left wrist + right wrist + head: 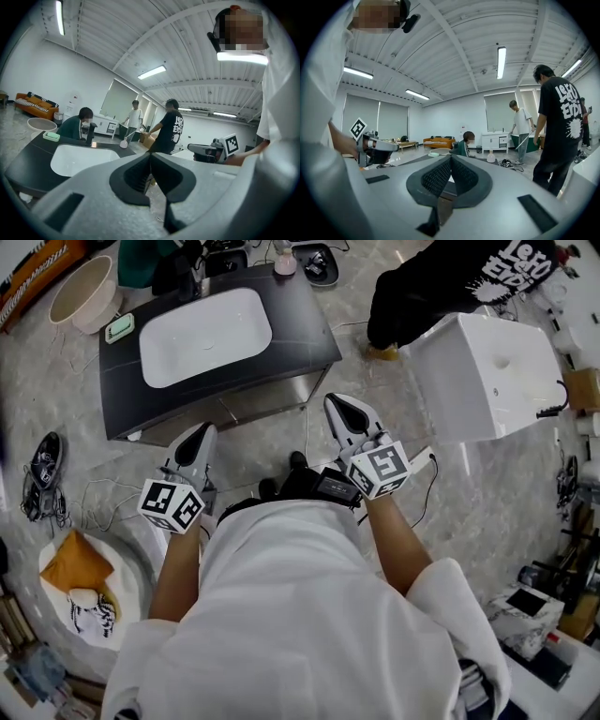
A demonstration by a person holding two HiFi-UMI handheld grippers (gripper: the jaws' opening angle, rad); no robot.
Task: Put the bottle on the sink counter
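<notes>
Both grippers point forward, side by side and well apart. The left gripper [202,432] has its jaws clenched with nothing between them, the pads meeting at the tip in its own view [150,154]. The right gripper [339,404] is likewise clamped together and empty [450,157]. Just ahead of both jaw tips runs the near edge of the dark sink counter [300,324], with only a narrow strip of grey floor [281,432] between. The white basin [202,334] lies ahead of the left jaws and takes up most of the top, leaving bare dark surface ahead of the right jaws. A green soap dish [119,328] sits at the counter's edge ahead and left of the left jaws, with a beige bucket [84,292] on the floor beyond it. To the right of the right jaws stands a white cabinet [487,371], and a person in a black shirt [441,282] bends ahead of it, narrowing that side. The bottle [284,263], pale pink, stands upright far ahead of both jaws at the counter's far edge, roughly between their two lines. Whether it rests on the counter or just past it cannot be told.
</notes>
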